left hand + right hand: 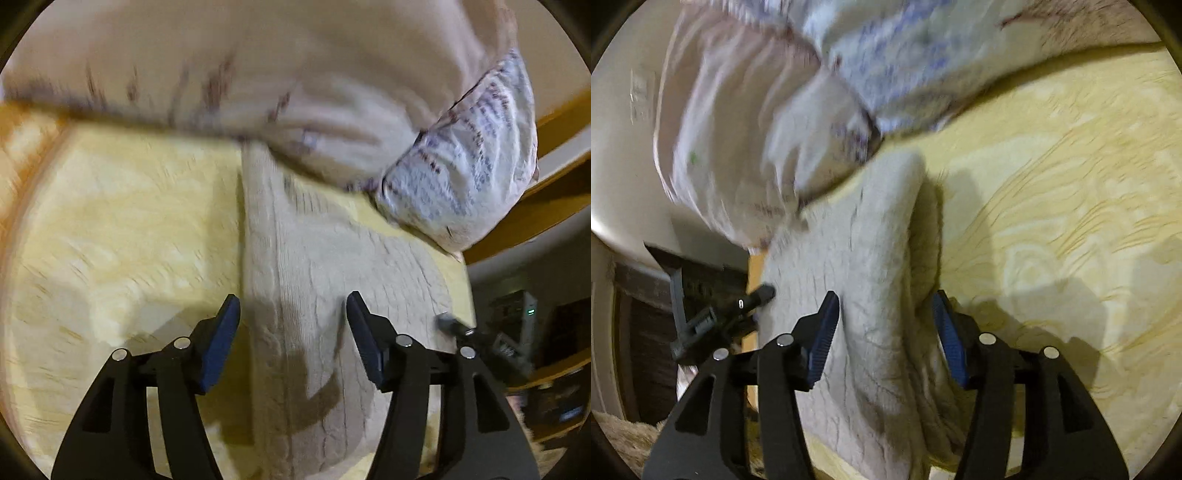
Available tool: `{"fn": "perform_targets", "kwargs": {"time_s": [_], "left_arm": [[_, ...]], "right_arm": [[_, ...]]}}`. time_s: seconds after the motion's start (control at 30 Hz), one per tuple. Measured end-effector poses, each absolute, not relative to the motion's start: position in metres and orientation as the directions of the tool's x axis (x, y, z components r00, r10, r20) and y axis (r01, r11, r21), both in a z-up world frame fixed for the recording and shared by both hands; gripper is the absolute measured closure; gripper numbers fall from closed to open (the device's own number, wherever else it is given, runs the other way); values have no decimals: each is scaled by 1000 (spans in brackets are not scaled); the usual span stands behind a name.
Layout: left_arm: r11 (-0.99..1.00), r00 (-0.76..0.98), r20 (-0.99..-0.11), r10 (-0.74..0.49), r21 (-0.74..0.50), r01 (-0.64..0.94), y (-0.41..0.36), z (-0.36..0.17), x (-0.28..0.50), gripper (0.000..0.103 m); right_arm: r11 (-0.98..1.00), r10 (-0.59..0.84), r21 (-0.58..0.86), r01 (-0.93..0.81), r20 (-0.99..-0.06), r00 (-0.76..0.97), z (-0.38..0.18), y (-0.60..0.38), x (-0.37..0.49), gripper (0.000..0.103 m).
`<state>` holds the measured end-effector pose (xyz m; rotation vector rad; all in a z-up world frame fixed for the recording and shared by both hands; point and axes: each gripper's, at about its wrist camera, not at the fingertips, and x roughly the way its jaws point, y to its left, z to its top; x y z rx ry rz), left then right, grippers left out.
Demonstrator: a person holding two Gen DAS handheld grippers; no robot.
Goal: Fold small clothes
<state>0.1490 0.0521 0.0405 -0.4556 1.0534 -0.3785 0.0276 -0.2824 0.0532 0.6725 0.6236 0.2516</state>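
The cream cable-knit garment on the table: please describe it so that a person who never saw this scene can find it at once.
Start from the pale yellow wooden table. On it, a cream cable-knit garment lies folded in a long strip, just beyond both open grippers. Unlike the thin printed white fabric bunched behind it, it is thick, plain-coloured and ribbed with knitted cables.
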Motion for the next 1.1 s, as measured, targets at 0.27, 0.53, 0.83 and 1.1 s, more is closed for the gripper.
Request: {"fn": "perform_targets", "kwargs": {"time_s": [0.27,0.53,0.83,1.1], "left_arm": [[859,527,-689,-497,-309,408,-11,86,135,30],[886,381,-812,-442,-330,325,-21,31,180,44],[900,455,-783,-425,-310,307,-9,57,157,38],[922,453,-822,-344,-205,328,-11,45,90,23]], "right_arm": [[827,357,562,-18,-500,789,70,-266,56,87],[857,250,507,92,-566,786,60,-273,70,91],[936,148,348,48,-516,844,86,-250,18,66],[973,167,228,-40,-572,803,59,-200,-13,69]]}}
